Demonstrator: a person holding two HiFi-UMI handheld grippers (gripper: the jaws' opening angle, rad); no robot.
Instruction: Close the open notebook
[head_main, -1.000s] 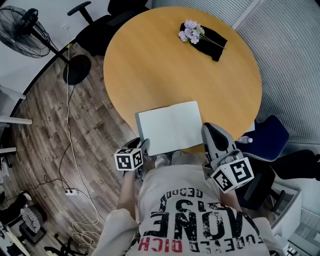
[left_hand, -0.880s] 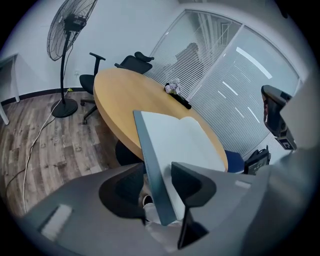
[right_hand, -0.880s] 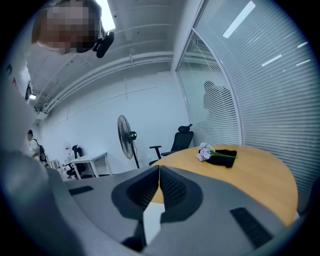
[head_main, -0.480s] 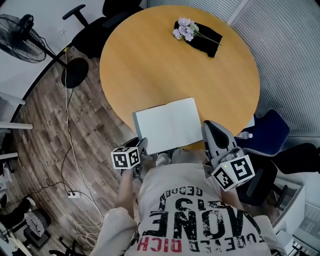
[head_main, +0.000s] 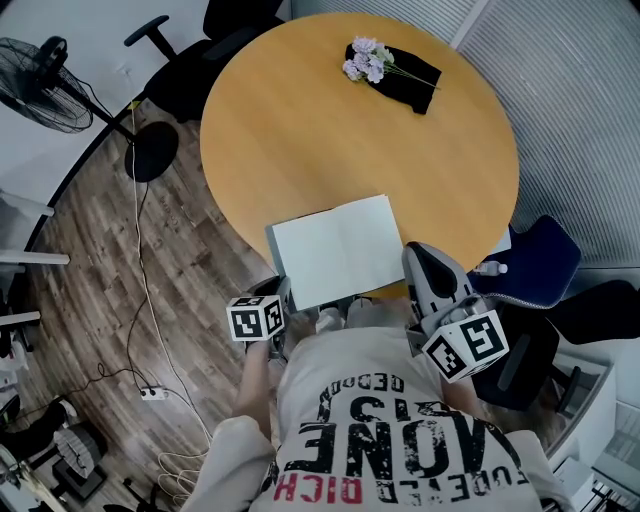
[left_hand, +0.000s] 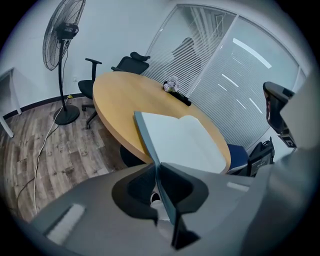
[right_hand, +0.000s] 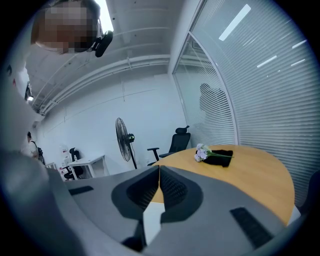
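Site: round wooden worktop (head_main: 300, 130), with wood-plank floor (head_main: 120, 270) to its left.

The notebook (head_main: 338, 250) lay open, blank white pages up, at the near rim of the worktop. Its spine ran near to far and both halves lay roughly flat.

Left tool (left_hand: 159, 169): we noted it at the near left corner of the notebook, angled down towards it. Its jaws had just been closing. They stood clamped on the notebook's left cover, whose thin dark edge ran up from between the pads.

Right tool (right_hand: 159, 172): we found it just beside the near right corner of the notebook, pointing towards the far side. Its jaws were together, tip against tip, with nothing gripped between them. We could not tell whether it touched the notebook.

Elsewhere on the worktop, a small bunch of pale purple flowers (head_main: 362, 58) lay at the far side. Its stems rested across a black cloth (head_main: 410, 85), well apart from the notebook.

Surroundings: a standing fan (head_main: 40, 70) stood on the floor at the far left. A black office chair (head_main: 190, 55) sat by the far left rim, and a blue chair (head_main: 535, 265) sat at the right.
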